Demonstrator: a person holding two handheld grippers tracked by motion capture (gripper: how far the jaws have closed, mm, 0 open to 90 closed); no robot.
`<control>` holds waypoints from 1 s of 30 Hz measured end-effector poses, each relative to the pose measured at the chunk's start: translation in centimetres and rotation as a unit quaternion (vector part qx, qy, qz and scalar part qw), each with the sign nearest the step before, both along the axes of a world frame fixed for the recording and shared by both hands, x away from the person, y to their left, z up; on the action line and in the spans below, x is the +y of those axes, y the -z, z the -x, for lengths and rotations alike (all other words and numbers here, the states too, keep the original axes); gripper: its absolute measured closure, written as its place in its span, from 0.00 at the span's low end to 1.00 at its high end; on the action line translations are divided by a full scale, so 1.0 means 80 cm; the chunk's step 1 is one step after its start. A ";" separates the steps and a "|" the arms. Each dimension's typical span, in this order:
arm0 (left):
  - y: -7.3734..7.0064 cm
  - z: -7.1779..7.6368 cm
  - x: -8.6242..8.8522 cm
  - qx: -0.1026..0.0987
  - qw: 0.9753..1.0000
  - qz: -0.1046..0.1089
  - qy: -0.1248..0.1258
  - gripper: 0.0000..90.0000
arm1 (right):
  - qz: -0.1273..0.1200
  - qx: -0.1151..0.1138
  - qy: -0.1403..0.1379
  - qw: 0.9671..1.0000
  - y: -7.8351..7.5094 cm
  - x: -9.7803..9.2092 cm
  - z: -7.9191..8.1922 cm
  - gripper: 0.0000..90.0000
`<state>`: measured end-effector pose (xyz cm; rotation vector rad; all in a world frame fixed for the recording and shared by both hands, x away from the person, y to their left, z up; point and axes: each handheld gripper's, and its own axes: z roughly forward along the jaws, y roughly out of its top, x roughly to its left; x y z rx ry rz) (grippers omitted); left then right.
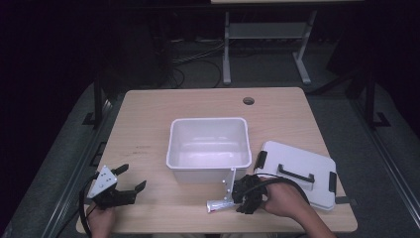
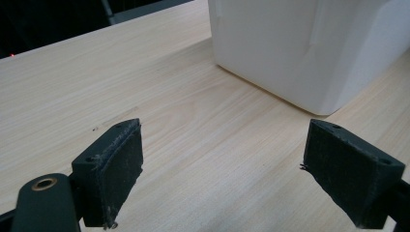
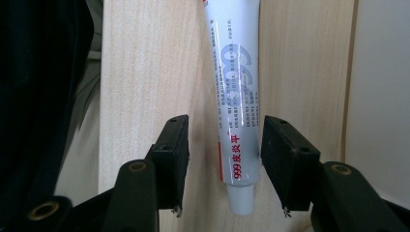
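Note:
A white tube (image 3: 237, 92) with red and blue print lies on the wooden table (image 3: 145, 72), cap end toward the camera. My right gripper (image 3: 225, 157) is open with one jaw on each side of it; the right pad (image 3: 285, 150) is almost against the tube, and the left pad stands clear of it. From above, the tube (image 1: 218, 205) lies just in front of the white bin (image 1: 208, 161), with the right gripper (image 1: 236, 199) at its right end. My left gripper (image 1: 132, 177) is open over bare table at the front left, nothing between its pads (image 2: 118, 169).
The bin's white lid (image 1: 299, 171) with black handle and clips lies at the right front. The bin wall (image 2: 290, 43) stands ahead and to the right of the left gripper. A cable hole (image 1: 248, 101) sits near the table's far edge. The table's front edge is close to both hands.

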<state>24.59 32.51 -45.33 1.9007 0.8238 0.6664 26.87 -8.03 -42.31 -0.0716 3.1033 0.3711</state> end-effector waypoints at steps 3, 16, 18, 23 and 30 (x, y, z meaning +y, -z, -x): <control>0.000 0.000 -0.001 0.000 1.000 0.000 0.000 0.15 | 0.004 -0.001 -0.002 1.000 0.002 0.002 0.000 0.59; 0.000 0.000 0.000 -0.001 1.000 0.000 0.000 0.15 | 0.020 -0.005 -0.011 1.000 0.011 0.012 -0.001 0.64; 0.000 0.000 0.000 0.000 1.000 0.000 0.000 0.15 | 0.022 -0.006 -0.012 1.000 0.012 0.014 -0.001 0.65; 0.000 0.000 0.000 -0.001 1.000 0.001 -0.001 0.15 | 0.026 -0.009 -0.015 0.999 0.014 0.017 -0.002 0.68; 0.000 0.000 0.000 -0.001 1.000 0.000 -0.001 0.15 | 0.029 -0.007 -0.020 0.999 0.015 0.018 -0.003 0.73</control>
